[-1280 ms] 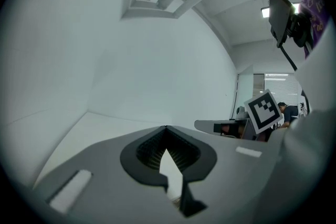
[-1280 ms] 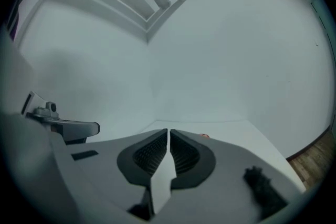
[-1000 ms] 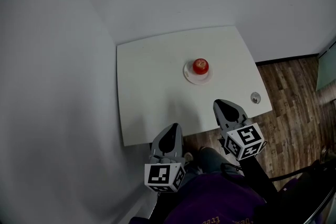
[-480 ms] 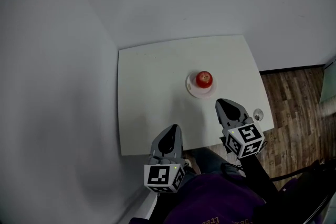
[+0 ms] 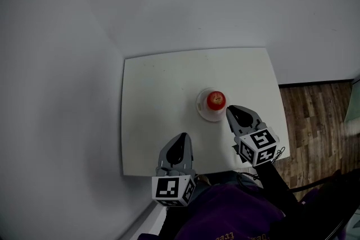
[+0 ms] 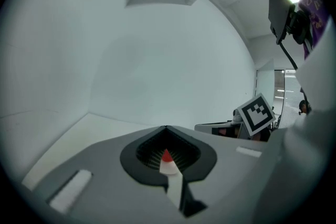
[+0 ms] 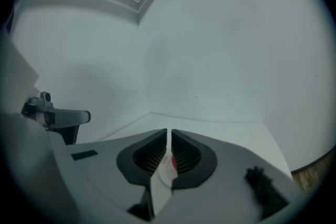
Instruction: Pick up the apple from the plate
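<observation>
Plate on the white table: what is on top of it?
A red apple sits on the plate. The plate's middle is covered by the apple, so nothing beneath it shows.

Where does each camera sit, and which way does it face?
Head view: on the person's head, facing steeply down at the table; the left gripper, right gripper and a purple garment show.
Left gripper view: rides the left gripper, looks along its shut jaws across the table; the right gripper's marker cube shows.
Right gripper view: rides the right gripper, looks along its shut jaws toward the wall.
Shared: all see the apple on its plate.
</observation>
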The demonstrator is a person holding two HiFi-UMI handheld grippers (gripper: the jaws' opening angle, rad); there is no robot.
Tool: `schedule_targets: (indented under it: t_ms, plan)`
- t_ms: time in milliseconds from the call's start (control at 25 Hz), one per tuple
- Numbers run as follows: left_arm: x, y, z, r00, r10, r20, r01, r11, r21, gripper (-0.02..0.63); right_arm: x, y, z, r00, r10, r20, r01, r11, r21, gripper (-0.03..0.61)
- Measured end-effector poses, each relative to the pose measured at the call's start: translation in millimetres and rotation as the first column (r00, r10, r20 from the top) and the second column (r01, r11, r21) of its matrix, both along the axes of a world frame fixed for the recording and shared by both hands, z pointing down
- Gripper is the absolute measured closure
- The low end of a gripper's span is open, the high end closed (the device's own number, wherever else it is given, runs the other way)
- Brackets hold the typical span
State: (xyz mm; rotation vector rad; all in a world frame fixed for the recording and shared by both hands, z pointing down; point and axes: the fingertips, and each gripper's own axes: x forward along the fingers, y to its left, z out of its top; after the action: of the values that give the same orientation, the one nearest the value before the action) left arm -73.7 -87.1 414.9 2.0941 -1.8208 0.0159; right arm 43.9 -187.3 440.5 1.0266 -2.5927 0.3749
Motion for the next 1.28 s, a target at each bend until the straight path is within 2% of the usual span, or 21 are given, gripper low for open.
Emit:
schedule_targets:
  t_ms: [120, 240, 480, 840, 1280]
  plan:
    - [1.4, -6.5, 3.3, 1.0, -0.019, -0.001, 0.019, 1.0, -0.007, 0.607, 0.2, -11.4, 7.4, 1.0, -0.023, -0.01, 0.023, 1.0, -0.01, 0.554]
    - [2.7, -11.8, 6.3, 1.0, -0.02, 0.011, 0.02, 1.0, -0.017, 0.607, -2.8, -21.1, 15.7, 0.998, -0.052, -0.022, 0.051, 0.998, -0.025, 0.5]
    - [1.5, -19.8, 7.8, 0.999, -0.014, 0.032, 0.016, 0.999, -0.042, 0.607, -6.3, -34.3, 32.0, 0.994, -0.089, -0.062, 0.086, 0.995, -0.056, 0.457]
    - [-17.3, -33.2, 1.3, 1.0, -0.014, 0.026, 0.015, 0.999, -0.029, 0.607, -16.3, -47.9, 66.9, 0.984, -0.121, -0.134, 0.104, 0.986, -0.128, 0.374]
    - [-36.9, -41.8, 5.7, 1.0, 0.012, 0.021, -0.011, 1.0, -0.023, 0.607, -27.2, -58.5, 98.9, 0.959, -0.158, -0.234, 0.126, 0.981, -0.144, 0.297]
